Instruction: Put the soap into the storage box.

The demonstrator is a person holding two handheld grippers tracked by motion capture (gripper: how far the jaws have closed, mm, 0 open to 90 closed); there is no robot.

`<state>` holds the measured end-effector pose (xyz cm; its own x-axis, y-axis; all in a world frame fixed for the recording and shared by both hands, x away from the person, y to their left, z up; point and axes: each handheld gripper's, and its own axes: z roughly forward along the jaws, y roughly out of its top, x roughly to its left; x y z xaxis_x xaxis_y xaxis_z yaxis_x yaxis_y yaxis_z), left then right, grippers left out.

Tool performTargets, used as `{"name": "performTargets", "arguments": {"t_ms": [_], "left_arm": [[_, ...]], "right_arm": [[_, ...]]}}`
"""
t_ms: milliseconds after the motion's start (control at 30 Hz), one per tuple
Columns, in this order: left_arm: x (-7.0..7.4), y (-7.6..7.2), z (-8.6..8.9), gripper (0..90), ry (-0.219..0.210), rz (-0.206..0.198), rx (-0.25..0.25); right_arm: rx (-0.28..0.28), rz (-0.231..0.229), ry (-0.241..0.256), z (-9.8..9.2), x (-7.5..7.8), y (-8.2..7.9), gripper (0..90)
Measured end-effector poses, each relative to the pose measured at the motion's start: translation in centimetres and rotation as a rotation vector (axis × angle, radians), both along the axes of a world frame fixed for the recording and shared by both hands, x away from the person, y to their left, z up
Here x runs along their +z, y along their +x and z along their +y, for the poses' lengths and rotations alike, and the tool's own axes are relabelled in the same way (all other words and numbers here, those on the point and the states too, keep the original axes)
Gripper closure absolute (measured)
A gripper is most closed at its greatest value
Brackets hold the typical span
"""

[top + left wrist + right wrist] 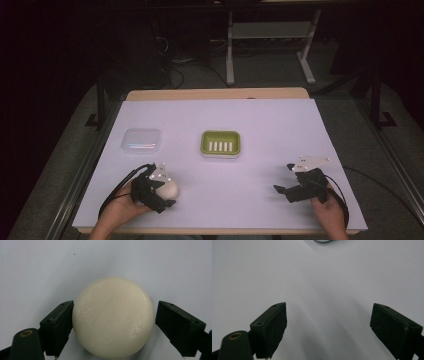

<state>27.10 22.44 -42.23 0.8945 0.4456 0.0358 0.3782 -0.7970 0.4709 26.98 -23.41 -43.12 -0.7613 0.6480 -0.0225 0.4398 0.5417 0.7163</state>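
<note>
Nearest, the left gripper sits at the surface's front left, fingers spread around a cream round soap; one finger touches the soap's side, the other stands just clear. At front right, the right gripper hovers with fingers wide apart, holding nothing. Farther back lie a green soap dish at centre and a clear lidded box to its left.

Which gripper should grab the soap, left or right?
Left. The left gripper already straddles the round soap, one jaw touching it, the other just off it. The right gripper sits open over bare table cover, well away from the soap.
</note>
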Motion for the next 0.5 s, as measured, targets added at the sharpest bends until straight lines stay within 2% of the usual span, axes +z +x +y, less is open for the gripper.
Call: {"name": "performTargets", "arguments": {"t_ms": [500], "left_arm": [[-0.11,0.18,0.16,23.5,-0.003,-0.006,0.012]], "right_arm": [[-0.003,0.0,0.007,-0.08,0.04,0.01,13.2]]}}
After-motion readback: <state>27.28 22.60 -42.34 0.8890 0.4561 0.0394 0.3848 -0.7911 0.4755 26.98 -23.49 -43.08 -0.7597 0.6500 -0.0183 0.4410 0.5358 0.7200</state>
